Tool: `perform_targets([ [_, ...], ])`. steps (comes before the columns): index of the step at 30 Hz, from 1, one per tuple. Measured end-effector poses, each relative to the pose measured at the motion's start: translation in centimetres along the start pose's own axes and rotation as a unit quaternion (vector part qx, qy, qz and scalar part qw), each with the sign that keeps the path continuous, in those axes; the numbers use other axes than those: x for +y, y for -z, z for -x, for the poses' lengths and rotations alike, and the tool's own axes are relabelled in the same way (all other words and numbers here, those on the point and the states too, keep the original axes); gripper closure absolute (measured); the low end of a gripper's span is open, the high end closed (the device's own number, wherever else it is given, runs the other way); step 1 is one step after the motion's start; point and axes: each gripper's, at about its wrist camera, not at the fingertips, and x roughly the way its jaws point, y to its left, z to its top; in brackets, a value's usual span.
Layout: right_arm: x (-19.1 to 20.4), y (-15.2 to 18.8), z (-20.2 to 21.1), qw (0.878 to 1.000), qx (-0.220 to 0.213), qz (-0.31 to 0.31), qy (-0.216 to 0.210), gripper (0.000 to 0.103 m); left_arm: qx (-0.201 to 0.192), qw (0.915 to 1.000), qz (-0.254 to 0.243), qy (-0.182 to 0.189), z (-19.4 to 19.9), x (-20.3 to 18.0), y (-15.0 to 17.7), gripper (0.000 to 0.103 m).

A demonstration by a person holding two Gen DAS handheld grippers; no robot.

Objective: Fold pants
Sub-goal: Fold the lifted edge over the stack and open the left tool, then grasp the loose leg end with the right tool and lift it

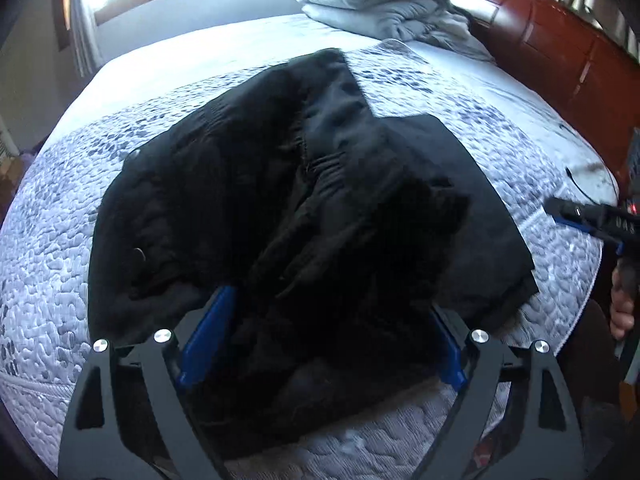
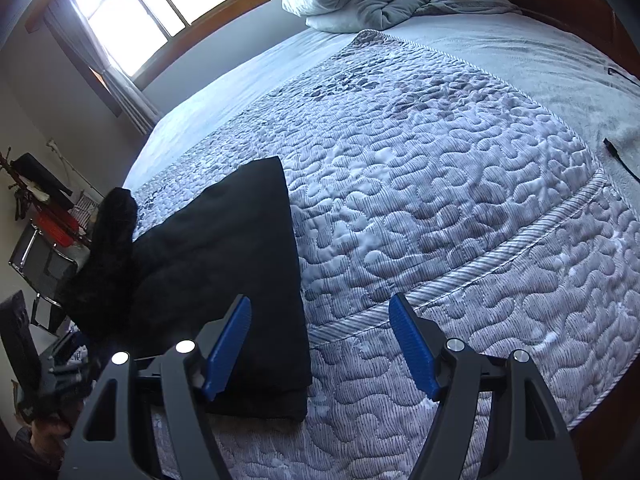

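The black pants (image 1: pixel 288 216) are seen bunched on the bed (image 1: pixel 52 248), directly ahead of the left gripper (image 1: pixel 320 344), whose jaws are spread wide around the near fold without pressing it. The right gripper (image 2: pixel 320 348) is held wide, empty, with the pants at its left finger.

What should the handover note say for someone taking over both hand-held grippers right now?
Left hand-held gripper: open, over the near edge of the black pants, gripping nothing.
Right hand-held gripper: open and empty, above the quilt at the pants' right edge.
Pants: bunched in a rough pile on the bed, one flat layer sticking out on the right.
Done: partly folded.
Left: smooth and finish the fold.
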Motion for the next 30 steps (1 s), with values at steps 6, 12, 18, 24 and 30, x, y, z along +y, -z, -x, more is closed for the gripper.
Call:
perform_targets([
  [6, 2.1, -0.9, 1.7, 0.999, -0.012, 0.008, -0.033, 0.027, -0.021, 0.9952, 0.076, 0.058, 3.6, 2.5, 0.9, 0.011],
  [12, 6.8, -1.9, 1.8, 0.991, 0.014, 0.022, -0.134, 0.015, -0.056, 0.9827, 0.176, 0.001, 7.1, 8.8, 3.3, 0.008],
  [18, 10.9, -2.1, -2.8, 0.973, 0.091, 0.011, -0.21, 0.013, -0.009, 0.9712, 0.228, -0.07, 5.8, 13.4, 5.8, 0.008],
  [24, 11.8, -2.2, -7.2, 0.957, 0.149, -0.036, -0.247, 0.013, 0.008, 0.9595, 0.276, -0.058, 4.8, 14.9, 7.9, 0.008],
  [30, 12.9, -2.0, -10.6, 0.949, 0.188, -0.031, -0.251, 0.012, 0.012, 0.9562, 0.289, -0.046, 4.4, 15.6, 9.0, 0.006],
])
